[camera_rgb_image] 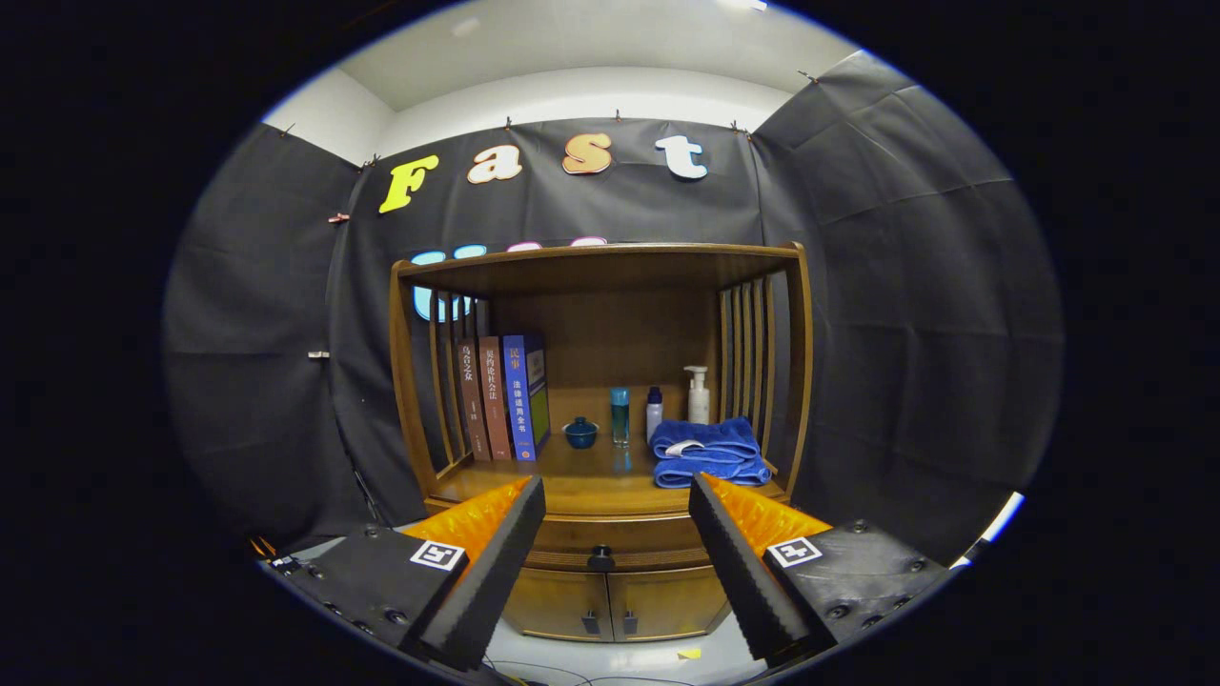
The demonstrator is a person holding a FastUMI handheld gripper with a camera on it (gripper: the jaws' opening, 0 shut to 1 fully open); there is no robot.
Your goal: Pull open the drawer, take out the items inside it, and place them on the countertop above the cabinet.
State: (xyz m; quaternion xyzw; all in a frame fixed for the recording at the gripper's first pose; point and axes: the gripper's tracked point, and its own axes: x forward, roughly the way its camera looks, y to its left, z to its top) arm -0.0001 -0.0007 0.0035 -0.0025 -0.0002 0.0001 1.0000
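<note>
Hand-held gripper fingers spread apart, empty; drawer knob dead ahead between them, well beyond the tips, drawer shut.

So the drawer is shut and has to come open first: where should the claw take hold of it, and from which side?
Grip the small dark knob at the middle of the drawer front. Come straight from the front, since it juts toward the open claw; it sits between the fingers, beyond them.

Dim booth, lit from overhead; the white ceiling is brightest. The cabinet interior sits in soft shadow but stays sharp. Fisheye bending curves straight lines toward the edges
</note>
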